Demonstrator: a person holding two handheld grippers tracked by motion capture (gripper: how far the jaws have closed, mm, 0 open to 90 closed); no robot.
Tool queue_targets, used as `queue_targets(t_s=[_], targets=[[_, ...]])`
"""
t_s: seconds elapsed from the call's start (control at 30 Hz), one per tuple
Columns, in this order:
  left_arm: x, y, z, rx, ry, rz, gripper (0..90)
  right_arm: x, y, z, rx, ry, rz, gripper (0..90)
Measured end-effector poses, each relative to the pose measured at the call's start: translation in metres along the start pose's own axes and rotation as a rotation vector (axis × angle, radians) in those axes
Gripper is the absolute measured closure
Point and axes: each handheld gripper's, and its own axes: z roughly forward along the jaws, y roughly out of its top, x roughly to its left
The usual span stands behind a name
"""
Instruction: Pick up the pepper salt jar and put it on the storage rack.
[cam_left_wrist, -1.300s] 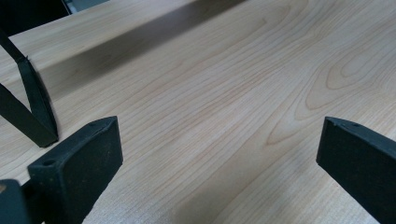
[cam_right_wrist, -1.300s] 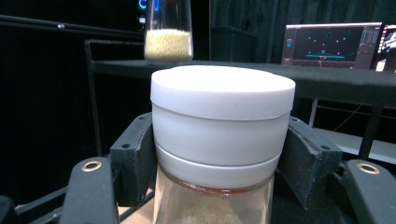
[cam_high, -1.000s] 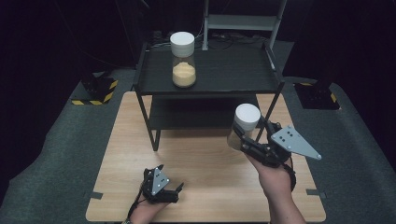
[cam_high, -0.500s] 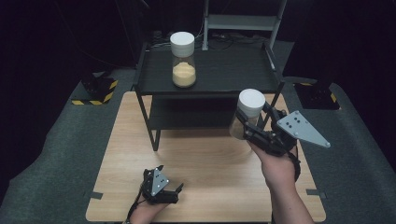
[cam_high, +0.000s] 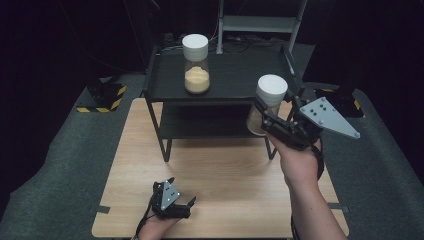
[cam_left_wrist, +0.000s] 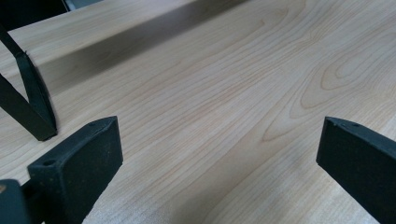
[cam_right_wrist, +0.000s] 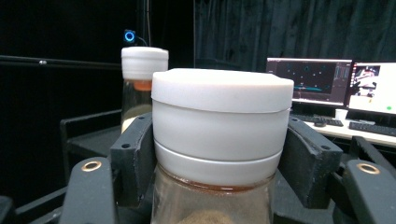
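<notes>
Dark room, wooden surface (cam_high: 220, 165): one jar (cam_high: 196, 62) already placed on shelf (cam_high: 235, 80); second jar (cam_high: 269, 102) clamped by right gripper (cam_high: 265, 117) near shelf's right edge, not yet set; left gripper (cam_high: 172, 200) apart, idle.

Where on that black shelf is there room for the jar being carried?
The top shelf is bare to the right of the standing jar, up to its right rail. The held jar in the right tool hovers there.

Held jar's (cam_right_wrist: 219, 140) lower body below the frame edge, contents mostly unseen.
</notes>
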Motion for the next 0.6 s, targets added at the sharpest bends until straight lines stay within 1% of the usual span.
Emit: queue_targets(t_s=[0.33, 0.4, 0.43, 0.47, 0.53, 0.6], targets=[[0.002, -0.001, -0.001, -0.006, -0.007, -0.013, 0.7, -0.003, 0.012, 0.017, -0.004, -0.012, -0.008, 33.5], [0.002, -0.001, -0.001, -0.005, -0.007, -0.011, 0.6, -0.003, 0.015, 0.024, -0.002, -0.014, -0.013, 33.5], [0.002, -0.002, -0.001, -0.006, -0.008, -0.013, 0.6, -0.003, 0.015, 0.024, -0.002, -0.014, -0.013, 33.5], [0.003, -0.002, -0.001, -0.007, -0.008, -0.015, 0.7, -0.003, 0.016, 0.029, -0.001, -0.017, -0.012, 33.5], [0.003, -0.002, -0.001, -0.006, -0.010, -0.016, 0.7, -0.004, 0.017, 0.032, 0.000, -0.018, -0.013, 33.5], [0.003, -0.002, -0.001, -0.006, -0.012, -0.015, 0.6, -0.005, 0.018, 0.039, -0.005, -0.021, -0.015, 33.5]])
